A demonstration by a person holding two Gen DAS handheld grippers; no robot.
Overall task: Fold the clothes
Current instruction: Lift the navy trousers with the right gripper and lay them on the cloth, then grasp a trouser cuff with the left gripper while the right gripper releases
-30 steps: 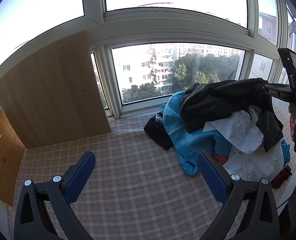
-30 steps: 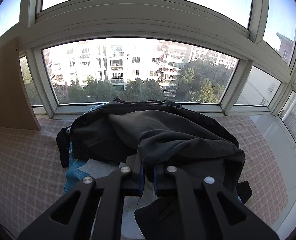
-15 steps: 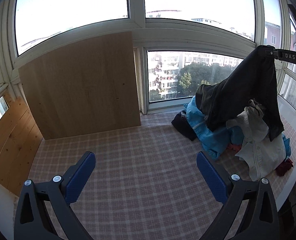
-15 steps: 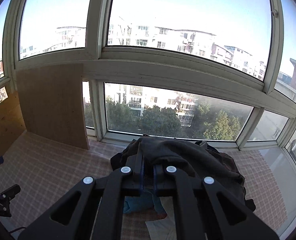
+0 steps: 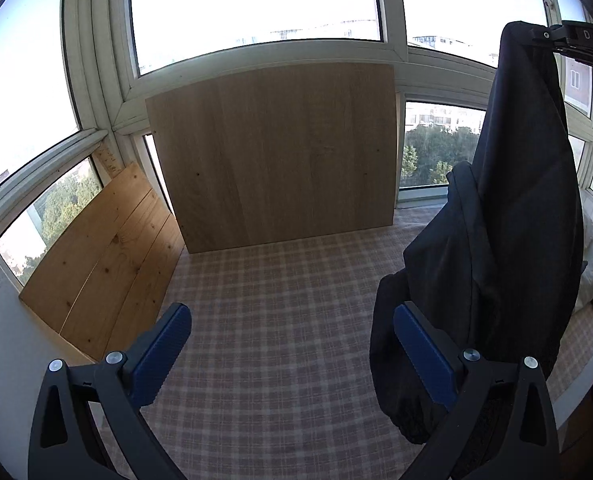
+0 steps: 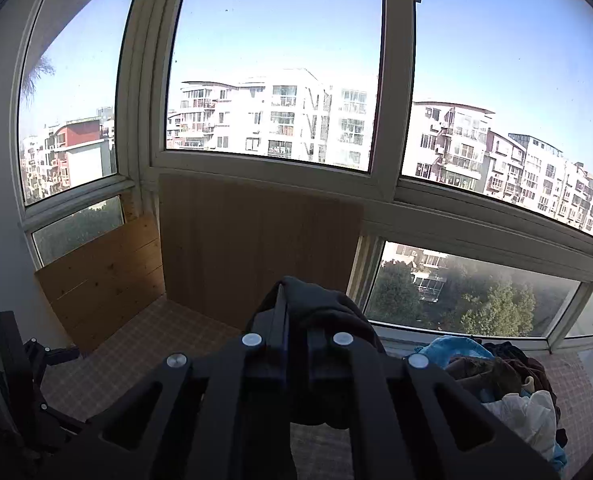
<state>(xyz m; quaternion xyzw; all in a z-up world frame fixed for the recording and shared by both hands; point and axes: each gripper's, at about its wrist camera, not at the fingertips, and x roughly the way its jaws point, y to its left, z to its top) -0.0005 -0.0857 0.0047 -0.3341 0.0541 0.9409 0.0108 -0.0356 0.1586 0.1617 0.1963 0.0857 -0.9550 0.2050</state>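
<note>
You hold up a dark garment over the checked cloth.

Your left gripper (image 5: 292, 356) is spread wide with nothing in it, low at 6 o'clock. The dark garment (image 5: 512, 216) hangs down at 3 o'clock, its bottom near the checked cloth (image 5: 280, 312). Your right gripper (image 6: 287, 344) is pinching its top, up at 1 o'clock. Farther back, a wood board (image 5: 280, 160) leans on the window (image 5: 256, 4) at 12 o'clock.

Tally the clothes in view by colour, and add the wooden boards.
Black garment, hanging from the right gripper: 1
Blue garment: 1
White garment: 1
Dark brown garment: 1
Wooden boards: 2
Total: 6
</note>
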